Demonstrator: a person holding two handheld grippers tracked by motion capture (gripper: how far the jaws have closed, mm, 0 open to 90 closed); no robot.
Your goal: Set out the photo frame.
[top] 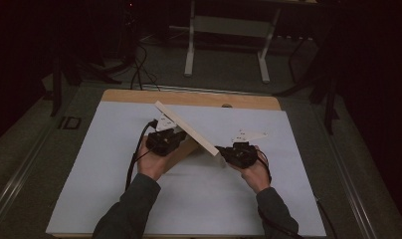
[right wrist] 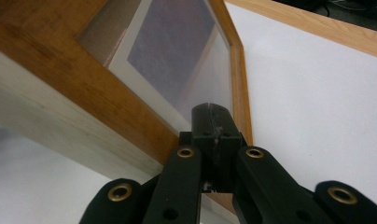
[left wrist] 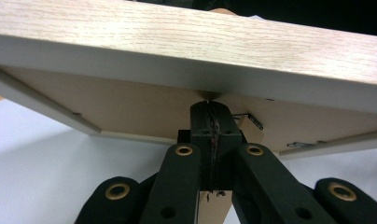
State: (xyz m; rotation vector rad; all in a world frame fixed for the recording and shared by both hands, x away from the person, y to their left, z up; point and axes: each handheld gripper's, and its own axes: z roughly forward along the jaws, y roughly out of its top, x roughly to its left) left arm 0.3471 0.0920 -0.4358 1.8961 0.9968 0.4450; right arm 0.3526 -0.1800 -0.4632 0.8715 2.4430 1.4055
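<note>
Both pairs of jaws are fully closed. The left gripper [left wrist: 210, 105] props the back of the picture frame [top: 186, 128]; the right gripper [right wrist: 212, 108] meets its front corner. The frame stands tilted on the table [top: 288, 199]. Unclamped, it may slip and fall flat.

obstacle: tilted picture frame [top: 189, 133] stood mid-table between both grippers | free: white mat [top: 199, 199] lay open in front, left, right of it | far edge: open
</note>
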